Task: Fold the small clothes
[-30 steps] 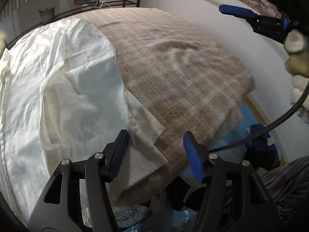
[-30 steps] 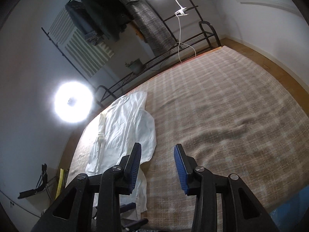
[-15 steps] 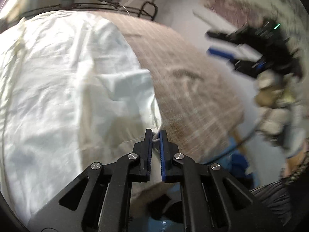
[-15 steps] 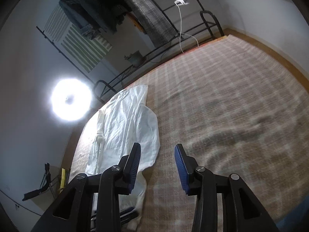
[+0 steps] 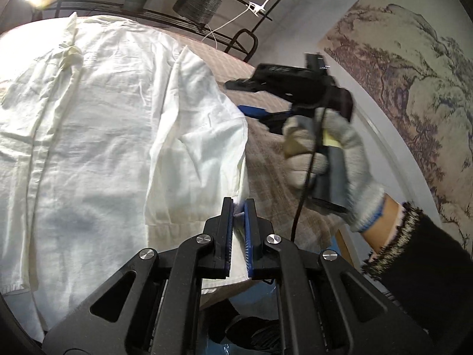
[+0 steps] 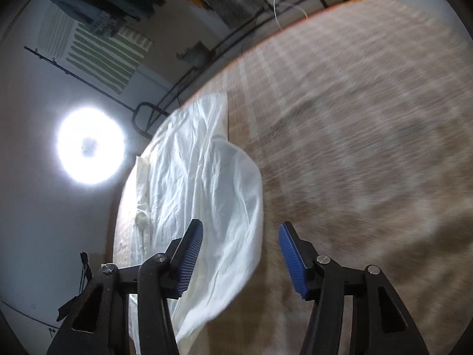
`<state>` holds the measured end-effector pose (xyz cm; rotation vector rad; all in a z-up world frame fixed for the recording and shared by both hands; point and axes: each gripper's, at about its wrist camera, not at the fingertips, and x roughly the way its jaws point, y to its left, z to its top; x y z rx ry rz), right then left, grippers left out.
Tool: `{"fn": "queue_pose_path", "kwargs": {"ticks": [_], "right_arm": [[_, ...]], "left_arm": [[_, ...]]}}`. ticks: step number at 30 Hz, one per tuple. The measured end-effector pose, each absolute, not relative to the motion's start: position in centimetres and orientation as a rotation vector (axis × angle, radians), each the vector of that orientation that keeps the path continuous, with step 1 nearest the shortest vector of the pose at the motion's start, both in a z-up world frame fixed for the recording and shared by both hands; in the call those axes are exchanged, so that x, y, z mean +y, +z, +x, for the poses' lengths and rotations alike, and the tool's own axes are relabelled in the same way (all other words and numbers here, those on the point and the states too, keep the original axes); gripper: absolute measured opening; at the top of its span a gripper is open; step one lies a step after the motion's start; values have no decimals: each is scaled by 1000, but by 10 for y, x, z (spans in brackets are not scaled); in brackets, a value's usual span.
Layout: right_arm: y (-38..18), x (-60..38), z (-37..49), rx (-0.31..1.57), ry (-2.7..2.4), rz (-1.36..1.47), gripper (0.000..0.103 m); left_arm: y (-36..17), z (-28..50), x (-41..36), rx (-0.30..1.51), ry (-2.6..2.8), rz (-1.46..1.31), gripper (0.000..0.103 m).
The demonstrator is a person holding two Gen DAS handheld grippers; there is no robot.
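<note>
We're on the first fold. White shirt [image 5: 97, 136] lies flat on the plaid blanket [image 6: 354, 118], along its left side. Left gripper [image 5: 239, 207] is clamped on the shirt's near right edge; right gripper [image 6: 241, 251] hovers released, nothing between its jaws. Next: it needs a grip further up that edge.

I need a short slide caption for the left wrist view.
Left gripper pinches the white garment edge; right gripper hovers open.

The white garment [image 5: 97, 136] runs off the left wrist view's edge at 9 o'clock. In the right wrist view, the plaid blanket [image 6: 369, 136] is smeared by motion blur toward 3 o'clock.
</note>
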<state>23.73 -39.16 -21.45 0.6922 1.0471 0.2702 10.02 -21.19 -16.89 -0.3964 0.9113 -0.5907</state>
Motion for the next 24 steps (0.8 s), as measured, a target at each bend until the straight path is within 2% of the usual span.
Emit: {"fn": "queue_pose_path", "kwargs": {"ticks": [1, 2, 3, 5, 6, 12, 24], "right_arm": [[-218, -387, 241, 1059, 271, 693, 46], [-223, -381, 247, 1078, 266, 687, 30], [-225, -376, 252, 1098, 251, 674, 18], [-225, -365, 258, 1115, 202, 614, 5], [-222, -359, 261, 1116, 195, 584, 2], [-183, -312, 269, 1044, 217, 393, 0], [-164, -195, 278, 1009, 371, 123, 0]], "left_arm": [[-170, 102, -210, 912, -589, -402, 5], [-171, 102, -207, 914, -588, -413, 5], [-172, 101, -205, 917, -587, -422, 5], [-175, 101, -197, 922, -586, -445, 5], [-177, 101, -192, 924, -582, -462, 5], [-185, 98, -169, 928, -558, -502, 5], [-202, 82, -130, 949, -499, -575, 5]]}}
